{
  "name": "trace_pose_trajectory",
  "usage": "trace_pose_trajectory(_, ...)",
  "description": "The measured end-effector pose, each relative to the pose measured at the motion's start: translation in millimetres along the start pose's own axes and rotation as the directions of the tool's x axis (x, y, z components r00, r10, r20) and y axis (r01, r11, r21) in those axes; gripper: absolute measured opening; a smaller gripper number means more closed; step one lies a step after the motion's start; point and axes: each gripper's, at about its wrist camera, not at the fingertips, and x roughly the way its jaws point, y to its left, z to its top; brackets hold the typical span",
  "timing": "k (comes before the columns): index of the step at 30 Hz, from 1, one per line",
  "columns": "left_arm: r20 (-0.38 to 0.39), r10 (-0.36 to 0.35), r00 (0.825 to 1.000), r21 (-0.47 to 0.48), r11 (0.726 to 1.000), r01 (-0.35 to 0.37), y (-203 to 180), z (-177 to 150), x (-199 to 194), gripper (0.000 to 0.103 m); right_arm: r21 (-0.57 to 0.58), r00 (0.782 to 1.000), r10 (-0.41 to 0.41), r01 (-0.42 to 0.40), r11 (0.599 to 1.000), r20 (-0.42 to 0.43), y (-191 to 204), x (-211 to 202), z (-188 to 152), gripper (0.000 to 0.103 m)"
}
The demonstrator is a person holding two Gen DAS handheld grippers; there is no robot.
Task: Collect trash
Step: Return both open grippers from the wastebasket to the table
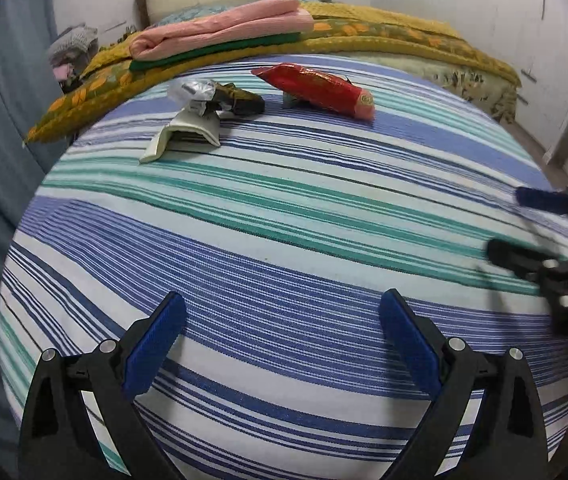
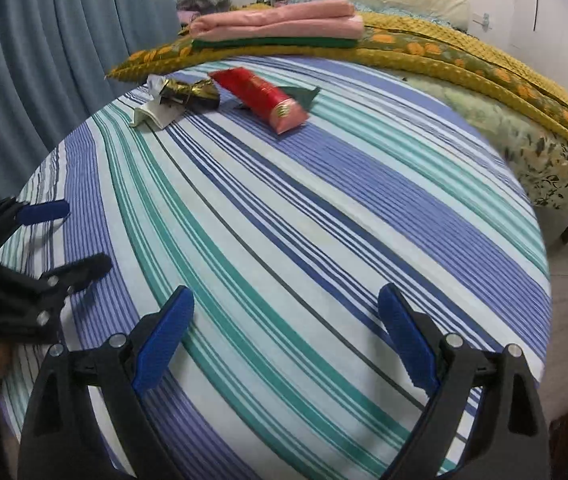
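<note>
Striped cloth in blue, teal and white covers the bed (image 1: 284, 216), and all the trash lies at its far side, well ahead of both tools. The left tool (image 1: 282, 338) hangs over the near stripes with its blue pads spread wide and nothing between them; the right tool (image 2: 286, 334) is likewise wide open and empty, just beside its partner.

Three pieces wait ahead: a red snack wrapper (image 1: 318, 87), a crumpled silver-and-dark wrapper (image 1: 220, 98) touching a folded white paper piece (image 1: 182, 134). From the left tool, the white paper and the crumpled wrapper sit ahead and a little to its left, the red wrapper ahead and slightly right. From the right tool, all three lie ahead and to its left, the red wrapper (image 2: 262, 98) closest to its line.

The red wrapper's long axis runs slantwise across the stripes, its pink end toward the tools. Neither tool looks clearly closer, but the red wrapper probably suits the right tool and the crumpled pile the left. No bin or bag is visible.
</note>
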Motion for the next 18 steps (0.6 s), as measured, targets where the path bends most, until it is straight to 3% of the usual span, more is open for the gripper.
trace_pose_trajectory(12,-0.007,-0.027,1.0,-0.008,1.0,0.027,1,1,1,0.098,-0.006,1.0,-0.021,0.021,1.0,-0.019,5,11,1,0.098)
trace_pose_trajectory(18,0.059,-0.026,0.998,-0.078,0.996,0.031,51,47,9,0.098,-0.006,1.0,-0.023,0.023,1.0,-0.02,6,11,2,0.098)
